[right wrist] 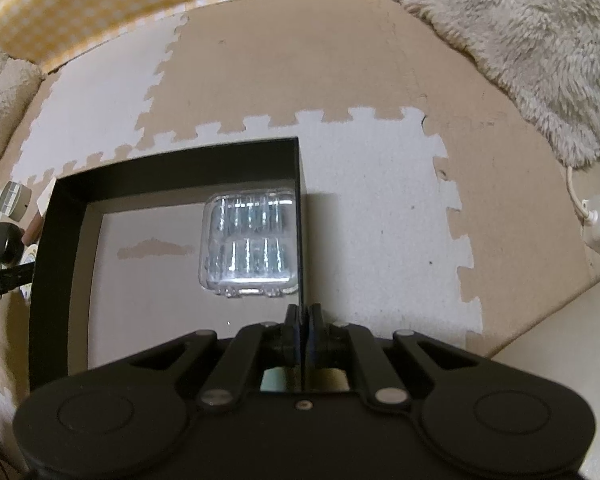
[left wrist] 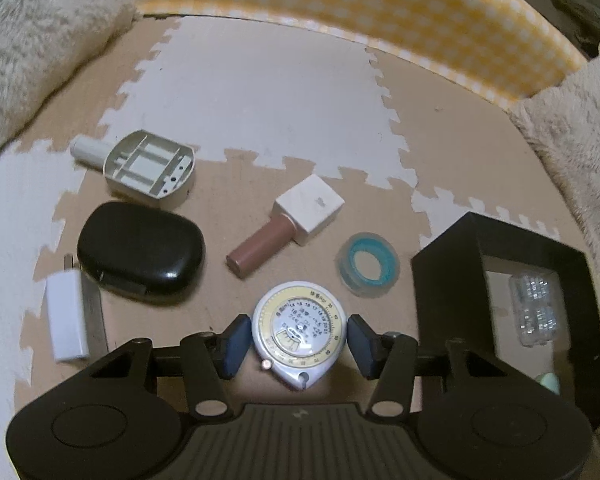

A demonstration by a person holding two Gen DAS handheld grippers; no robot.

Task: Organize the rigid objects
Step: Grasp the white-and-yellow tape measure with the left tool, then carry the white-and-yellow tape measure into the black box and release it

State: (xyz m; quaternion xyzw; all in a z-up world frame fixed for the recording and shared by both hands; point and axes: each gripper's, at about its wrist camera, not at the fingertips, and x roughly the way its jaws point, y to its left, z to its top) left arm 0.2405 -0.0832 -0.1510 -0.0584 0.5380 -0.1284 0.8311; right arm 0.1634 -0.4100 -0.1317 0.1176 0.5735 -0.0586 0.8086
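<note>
Altogether six loose items lie left of one black open box holding one clear plastic case; the left hand-held gripper straddles the round white tape measure ungripped, while the right hand-held gripper is closed, empty.

A floor of interlocking beige and white foam puzzle mats carried everything. In the left wrist view, a white round dial-faced tape measure lay at six o'clock. A brown tube with a white cube cap lay at centre. A clear tape roll with a blue core sat at four o'clock, beside a black open-topped box. At nine lay a glossy black oval case, a grey ribbed plastic shell and a white rectangular charger plug. Shaggy grey rugs lay at ten and two.
</note>
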